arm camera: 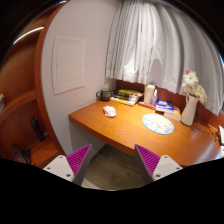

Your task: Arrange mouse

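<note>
Gripper view. Small room with white walls, a white panelled door (68, 64) at about ten o'clock and long white pleated curtains (140, 42) at twelve to one o'clock. Beneath the curtains, an orange-brown wooden L-shaped desk (120, 128) running along the far wall and round toward three o'clock.

Near the desk's left end, at roughly eleven o'clock from the fingers and well beyond them: small white rounded computer mouse (109, 111), resting flat on the wood, apart from everything else. Further right, at about one o'clock: round pale-blue patterned plate (157, 123), lying flat. Against the back wall: dark stack of books or boxes (126, 97), then a white cylindrical container (149, 94), exact kind hard to tell. At two o'clock: tall white vase holding pale pink flowers (190, 88), standing upright near the desk's right arm.

At six o'clock: two-finger gripper (114, 160) with magenta pads (79, 158), held above the floor, short of the desk edge. Fingers spread wide apart, gripping nothing, only floor and desk front visible between them.
</note>
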`<action>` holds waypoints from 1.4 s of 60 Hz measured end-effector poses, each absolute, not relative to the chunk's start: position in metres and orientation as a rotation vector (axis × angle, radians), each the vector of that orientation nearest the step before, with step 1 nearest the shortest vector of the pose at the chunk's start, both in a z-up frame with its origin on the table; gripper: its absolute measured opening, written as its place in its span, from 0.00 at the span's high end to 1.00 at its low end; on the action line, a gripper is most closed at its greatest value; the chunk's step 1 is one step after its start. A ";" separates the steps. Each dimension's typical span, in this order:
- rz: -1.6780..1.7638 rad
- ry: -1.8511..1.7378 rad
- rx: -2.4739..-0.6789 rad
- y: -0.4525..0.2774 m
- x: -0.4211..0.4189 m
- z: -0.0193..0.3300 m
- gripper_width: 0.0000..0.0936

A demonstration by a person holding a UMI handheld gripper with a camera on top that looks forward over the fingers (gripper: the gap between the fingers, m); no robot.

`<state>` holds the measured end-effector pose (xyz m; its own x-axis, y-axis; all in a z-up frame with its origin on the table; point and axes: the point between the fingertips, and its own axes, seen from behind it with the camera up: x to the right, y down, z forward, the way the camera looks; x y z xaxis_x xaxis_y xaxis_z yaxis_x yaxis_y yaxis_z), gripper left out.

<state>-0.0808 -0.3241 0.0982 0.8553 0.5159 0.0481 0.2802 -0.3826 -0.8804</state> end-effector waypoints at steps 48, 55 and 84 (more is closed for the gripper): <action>0.120 -0.242 -2.272 -0.044 -0.254 -0.008 0.10; 0.103 -0.215 -2.290 -0.006 -0.264 -0.011 0.10; 0.049 -0.030 -2.363 0.057 -0.258 -0.017 0.50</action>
